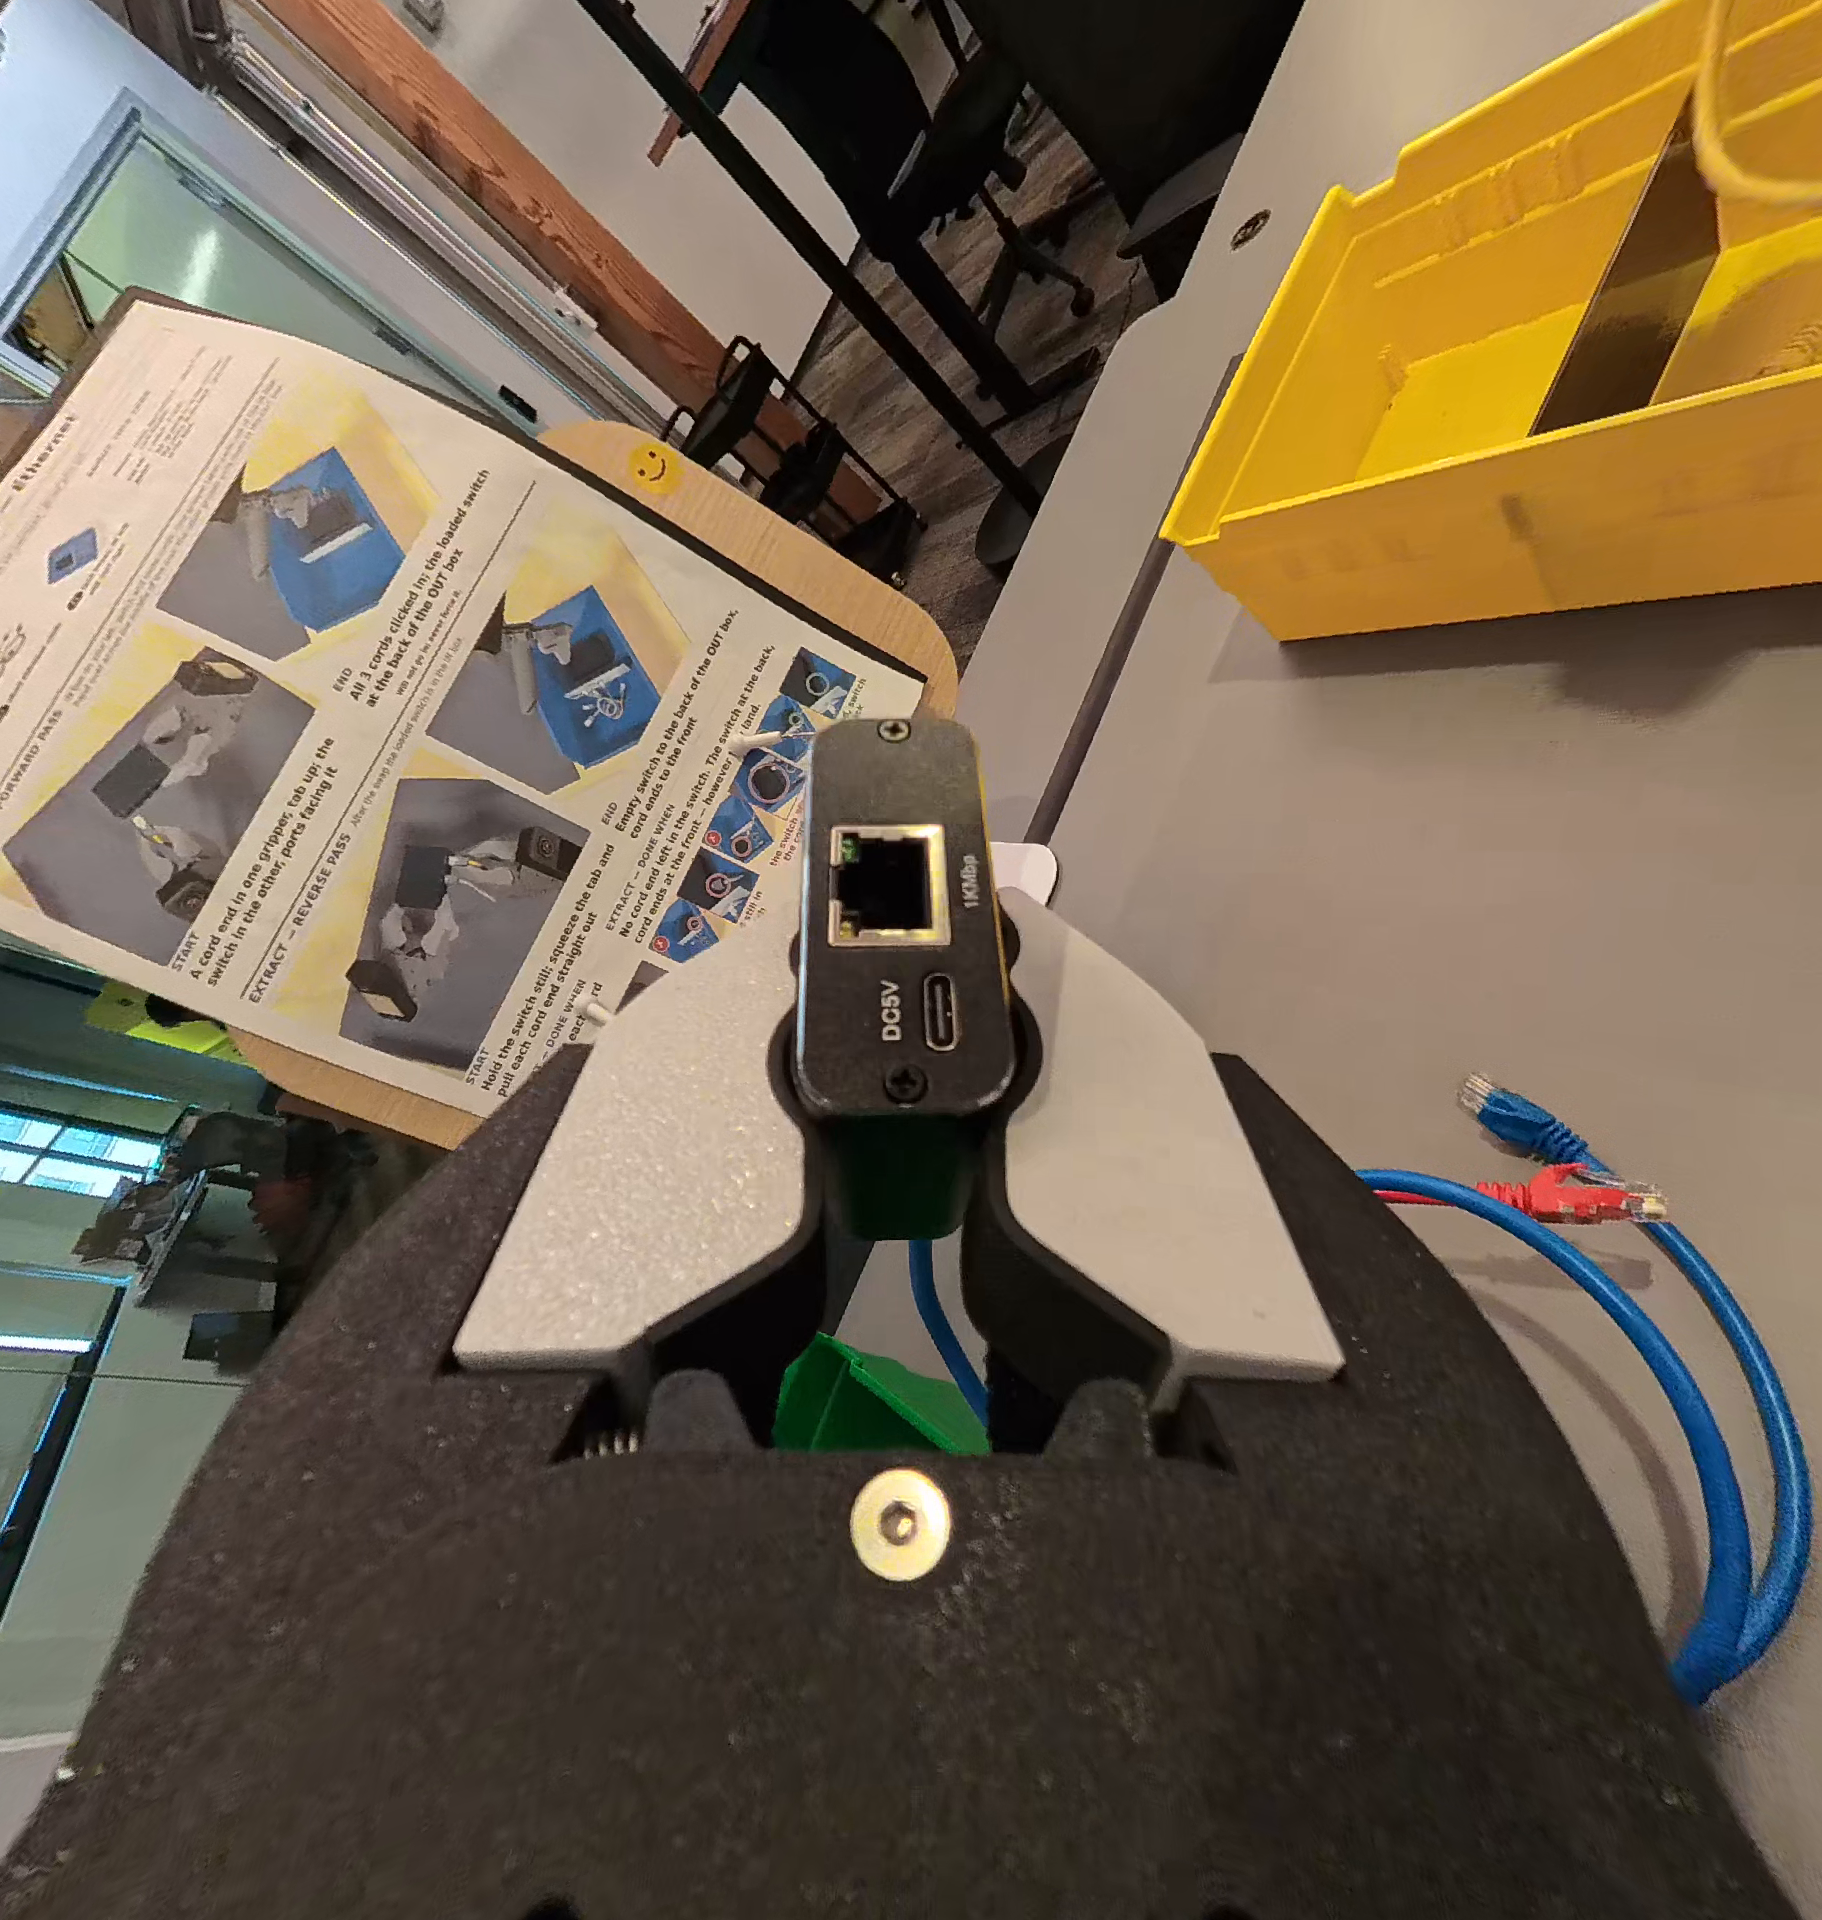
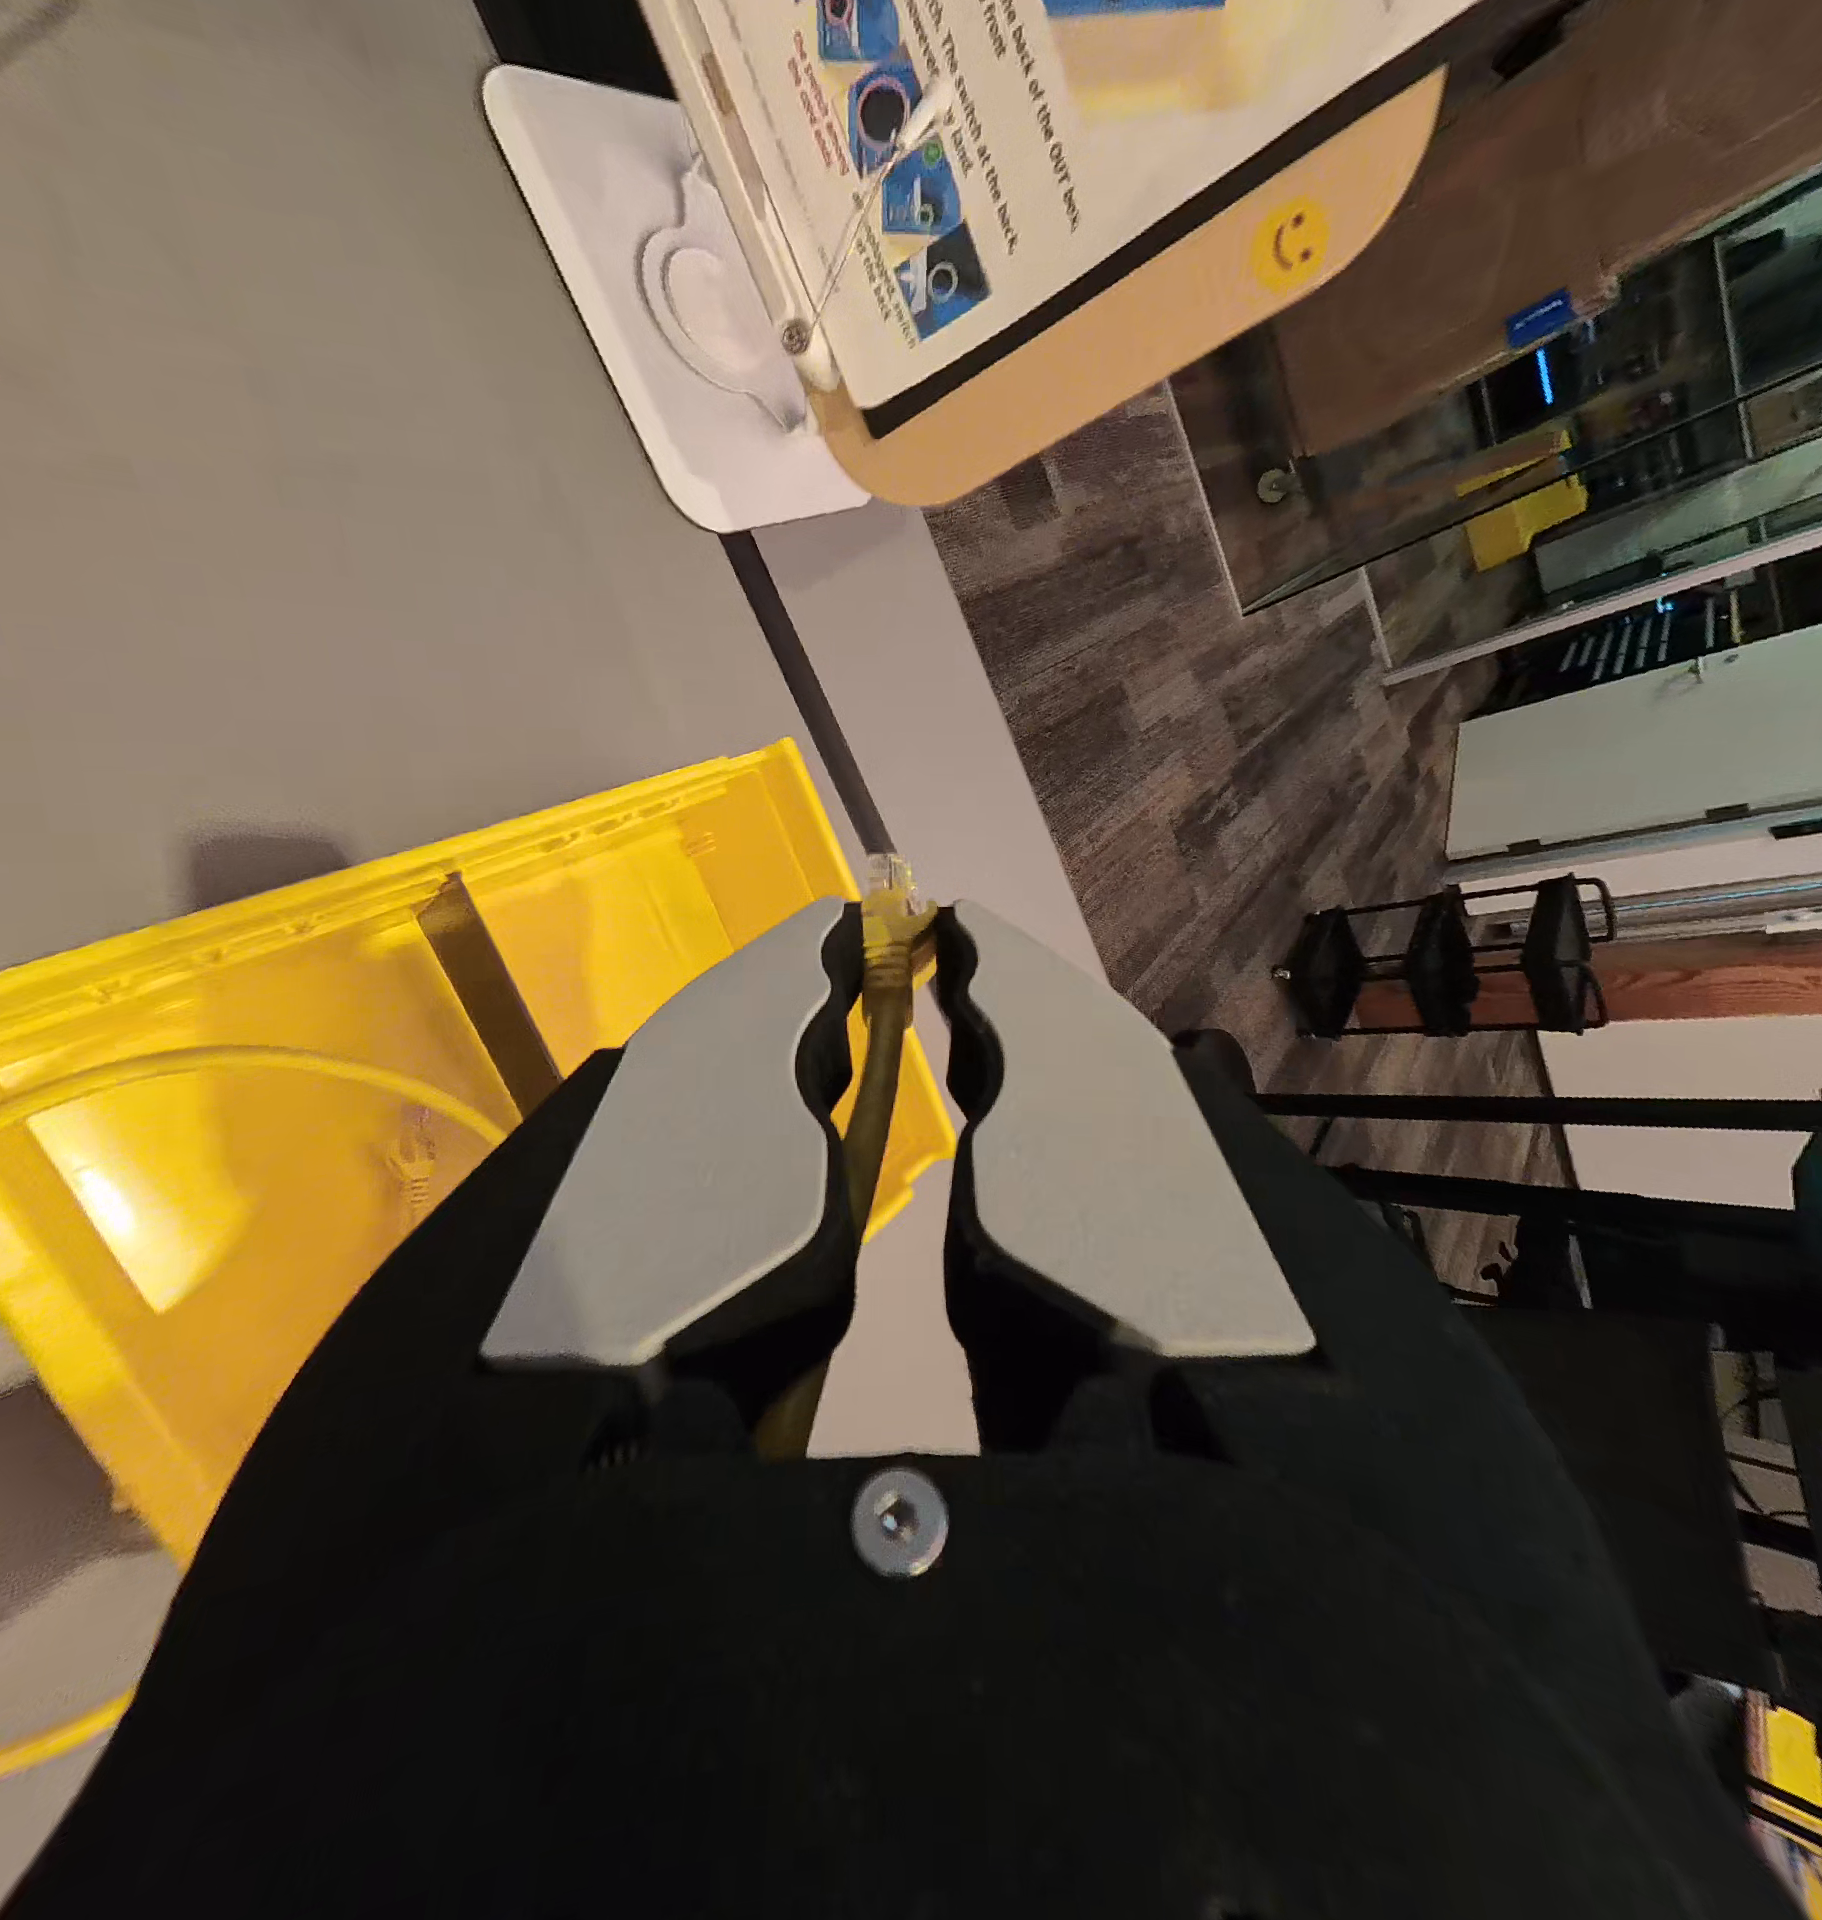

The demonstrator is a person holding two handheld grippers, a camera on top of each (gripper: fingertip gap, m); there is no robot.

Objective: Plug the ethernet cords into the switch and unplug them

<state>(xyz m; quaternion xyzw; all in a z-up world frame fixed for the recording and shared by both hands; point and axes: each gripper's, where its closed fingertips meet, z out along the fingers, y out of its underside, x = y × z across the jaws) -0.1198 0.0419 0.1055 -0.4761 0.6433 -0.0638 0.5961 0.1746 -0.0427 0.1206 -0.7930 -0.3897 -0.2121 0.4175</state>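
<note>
Here, in the left wrist view, the left gripper (image 1: 902, 1023) clamps a small black switch (image 1: 899, 914) between its two fingers, both pads pressed to the box's sides. The switch stands upright at the fingertips, its end plate with one network port and a small power socket turned toward the camera. Right of the jaws, a blue cord (image 1: 1707, 1382) and a red cord (image 1: 1572, 1197) lie loose on the gray table (image 1: 1458, 883), their plugs close together. Ahead and to the right sits a yellow bin (image 1: 1509, 520); ahead and to the left stands an instruction sheet (image 1: 294, 727).

In the right wrist view, the right gripper (image 2: 894, 935) pinches a yellow cord (image 2: 881, 1049) just behind its plug (image 2: 891, 878), which pokes out past the fingertips. The yellow bin (image 2: 294, 1039) lies left of the jaws, the cord trailing back into it.
</note>
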